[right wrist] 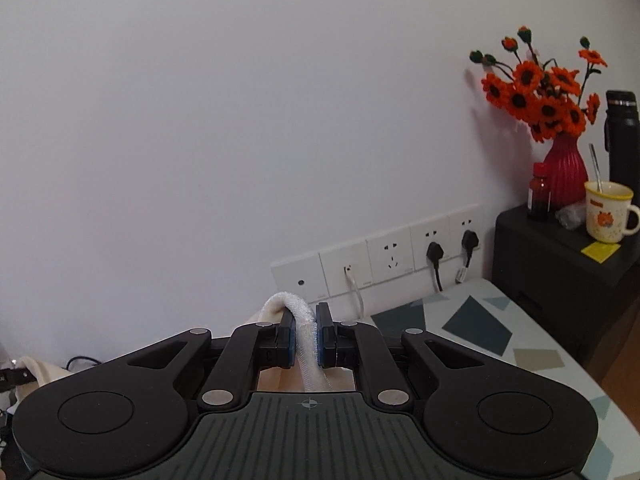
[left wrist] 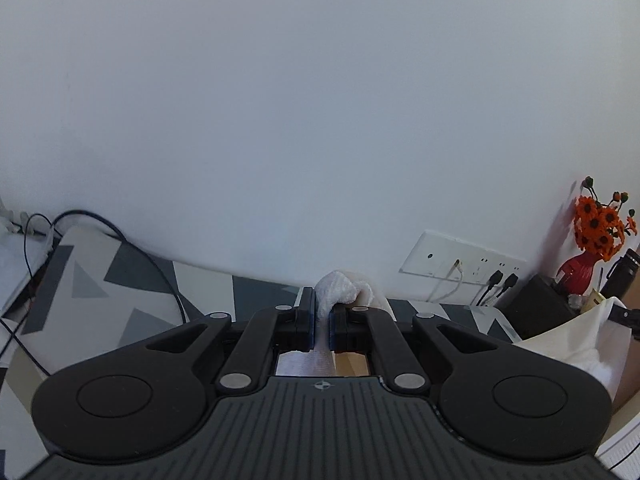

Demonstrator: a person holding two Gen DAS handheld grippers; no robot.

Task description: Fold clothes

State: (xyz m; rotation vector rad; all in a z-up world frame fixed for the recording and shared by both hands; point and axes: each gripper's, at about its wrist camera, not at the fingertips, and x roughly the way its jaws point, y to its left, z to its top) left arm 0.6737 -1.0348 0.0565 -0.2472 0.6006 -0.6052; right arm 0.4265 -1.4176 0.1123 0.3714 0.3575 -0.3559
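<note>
White wall with a socket strip (right wrist: 376,260) fills the background. Below the strip, both tongs are raised: the left gripper (left wrist: 320,320) and right gripper (right wrist: 306,334) each pinch the white garment (left wrist: 334,292).

White towel (right wrist: 304,320), orange flowers (right wrist: 540,96), red vase (right wrist: 564,172), grey-triangled tablecloth (left wrist: 120,280).
</note>
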